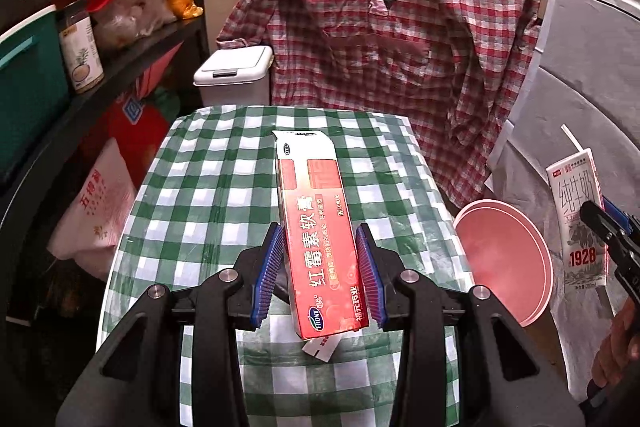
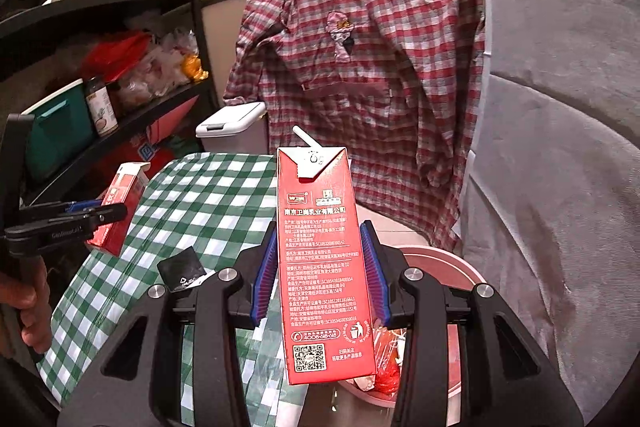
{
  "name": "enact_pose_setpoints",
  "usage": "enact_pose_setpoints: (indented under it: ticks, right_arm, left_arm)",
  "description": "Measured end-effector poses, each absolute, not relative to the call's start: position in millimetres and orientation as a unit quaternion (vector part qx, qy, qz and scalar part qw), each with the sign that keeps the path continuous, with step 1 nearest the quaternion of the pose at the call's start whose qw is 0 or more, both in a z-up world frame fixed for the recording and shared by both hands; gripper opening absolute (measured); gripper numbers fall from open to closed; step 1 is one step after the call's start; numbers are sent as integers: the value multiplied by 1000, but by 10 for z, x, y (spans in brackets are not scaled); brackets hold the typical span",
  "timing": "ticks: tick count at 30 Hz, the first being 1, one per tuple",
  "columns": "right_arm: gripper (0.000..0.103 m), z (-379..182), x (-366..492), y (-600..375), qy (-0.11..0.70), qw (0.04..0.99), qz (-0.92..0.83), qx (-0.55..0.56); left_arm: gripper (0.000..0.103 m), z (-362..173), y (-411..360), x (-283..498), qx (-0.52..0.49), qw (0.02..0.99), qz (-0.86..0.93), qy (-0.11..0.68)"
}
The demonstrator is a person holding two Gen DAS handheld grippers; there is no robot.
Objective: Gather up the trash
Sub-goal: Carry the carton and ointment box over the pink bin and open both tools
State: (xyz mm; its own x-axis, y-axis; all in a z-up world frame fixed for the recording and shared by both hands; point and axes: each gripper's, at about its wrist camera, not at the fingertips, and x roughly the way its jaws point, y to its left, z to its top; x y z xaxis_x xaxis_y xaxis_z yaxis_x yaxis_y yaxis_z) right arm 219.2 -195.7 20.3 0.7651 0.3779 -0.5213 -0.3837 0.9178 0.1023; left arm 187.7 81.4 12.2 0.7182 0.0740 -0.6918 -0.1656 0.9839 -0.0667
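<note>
My left gripper (image 1: 319,231) is shut on a long red ointment box (image 1: 320,227), held tilted above the green-checked table (image 1: 208,187). My right gripper (image 2: 319,227) is shut on a red milk carton (image 2: 320,267) with a white straw (image 2: 304,137) at its top. The carton hangs over a pink bin (image 2: 452,267) that holds several bits of trash. In the left wrist view the milk carton (image 1: 576,219) and right gripper (image 1: 600,215) show at the right edge, beside the pink bin (image 1: 504,259). The right wrist view has the left gripper (image 2: 92,215) and its box (image 2: 120,203) at the left.
A small black scrap (image 2: 180,269) lies on the table. A white lidded bin (image 1: 232,71) stands behind the table. A red plaid shirt (image 1: 400,47) hangs at the back. A dark shelf (image 1: 120,47) with bags and a jar fills the left; a grey cover (image 2: 560,147) fills the right.
</note>
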Motion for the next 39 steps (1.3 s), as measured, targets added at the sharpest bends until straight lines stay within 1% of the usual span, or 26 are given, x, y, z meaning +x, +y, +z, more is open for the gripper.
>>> enact_pose_setpoints:
  ticks: [17,39]
  right_arm:
    - [41,259,2255,-2131,267,947,180,10]
    - [41,216,2342,-2521,272,952,140,20]
  left_arm:
    - [38,177,395,1934,-37,938,18,345]
    - [38,36,-293,2210,-24,935,-49,350]
